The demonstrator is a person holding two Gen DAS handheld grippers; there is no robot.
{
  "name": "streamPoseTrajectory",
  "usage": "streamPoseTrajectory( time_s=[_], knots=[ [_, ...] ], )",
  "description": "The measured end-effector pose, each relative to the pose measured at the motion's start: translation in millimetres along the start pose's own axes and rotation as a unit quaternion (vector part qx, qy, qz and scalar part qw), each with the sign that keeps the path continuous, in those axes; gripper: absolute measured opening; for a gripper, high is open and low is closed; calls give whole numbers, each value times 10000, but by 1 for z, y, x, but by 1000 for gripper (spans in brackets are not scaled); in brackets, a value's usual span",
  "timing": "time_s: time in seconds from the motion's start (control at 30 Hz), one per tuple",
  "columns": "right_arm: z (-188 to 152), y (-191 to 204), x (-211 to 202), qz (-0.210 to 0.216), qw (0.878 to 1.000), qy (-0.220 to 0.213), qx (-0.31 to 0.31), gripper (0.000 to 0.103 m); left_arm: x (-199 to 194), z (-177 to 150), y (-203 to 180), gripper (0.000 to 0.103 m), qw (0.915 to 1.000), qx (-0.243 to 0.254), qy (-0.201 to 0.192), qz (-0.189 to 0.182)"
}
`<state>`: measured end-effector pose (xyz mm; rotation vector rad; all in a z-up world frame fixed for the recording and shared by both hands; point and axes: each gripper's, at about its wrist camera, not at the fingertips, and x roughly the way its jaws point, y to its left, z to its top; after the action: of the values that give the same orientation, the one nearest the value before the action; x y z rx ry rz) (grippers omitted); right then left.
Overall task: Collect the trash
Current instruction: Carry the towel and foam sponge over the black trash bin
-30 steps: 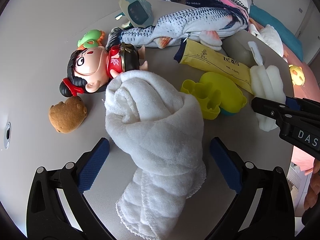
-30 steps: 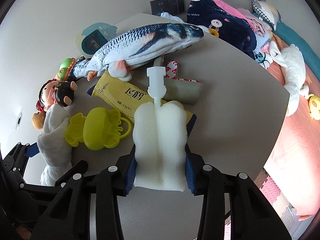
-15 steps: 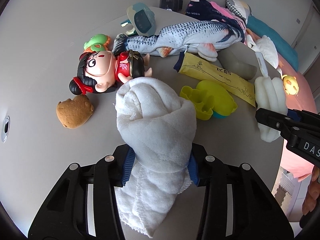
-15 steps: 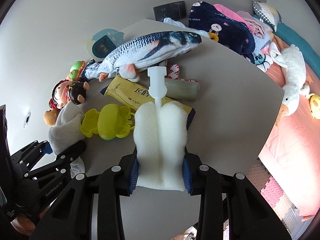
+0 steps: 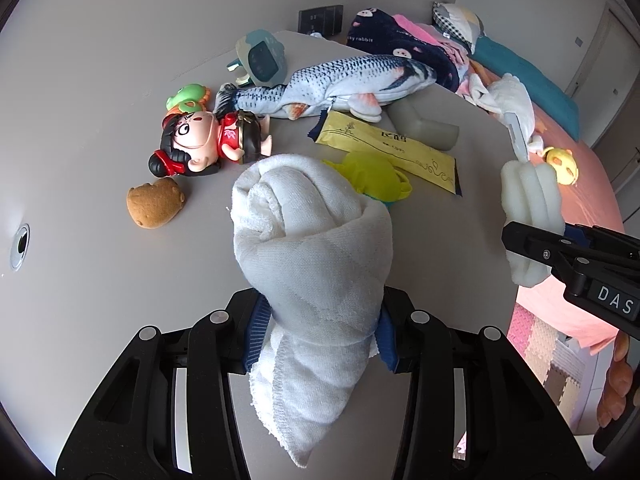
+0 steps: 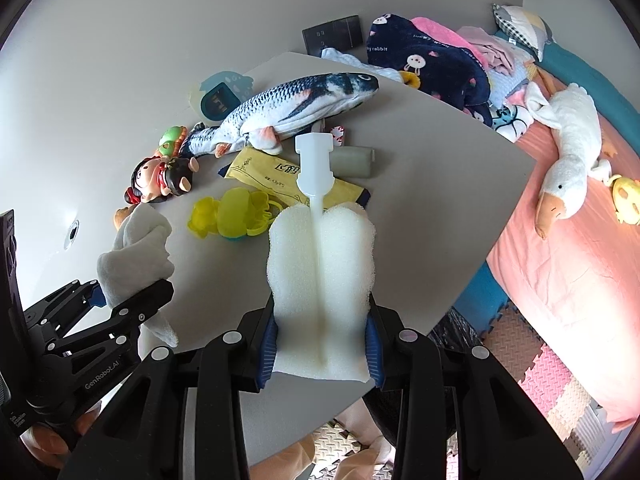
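White rolled towel (image 5: pixel 312 256), knotted and bunched, loose stitched end hanging down, held clear above the tabletop (image 5: pixel 100 280) near its front edge. White foam sponge brush (image 6: pixel 322 276) with plastic handle pointing away, lifted over the tabletop's front right edge.

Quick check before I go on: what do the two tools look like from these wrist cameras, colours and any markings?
Both are matte black linkage frames with silver rivets and blue ribbed pads on the fingers. The left tool carries "GenRobot.AI" lettering on its side in the right wrist view; the right tool shows a white "DAS" label in the left wrist view. No cables or sleeves visible.
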<state>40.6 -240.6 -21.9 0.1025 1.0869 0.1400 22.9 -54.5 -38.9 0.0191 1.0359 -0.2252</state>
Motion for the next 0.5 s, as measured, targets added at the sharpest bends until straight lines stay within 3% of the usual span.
streamPoseTrajectory(
  time_s=[0.5],
  knots=[
    [-40,-44,-42,-124,9991,-144,377,38,-12,-17,-67,44,9974,643,-5,-337]
  ],
)
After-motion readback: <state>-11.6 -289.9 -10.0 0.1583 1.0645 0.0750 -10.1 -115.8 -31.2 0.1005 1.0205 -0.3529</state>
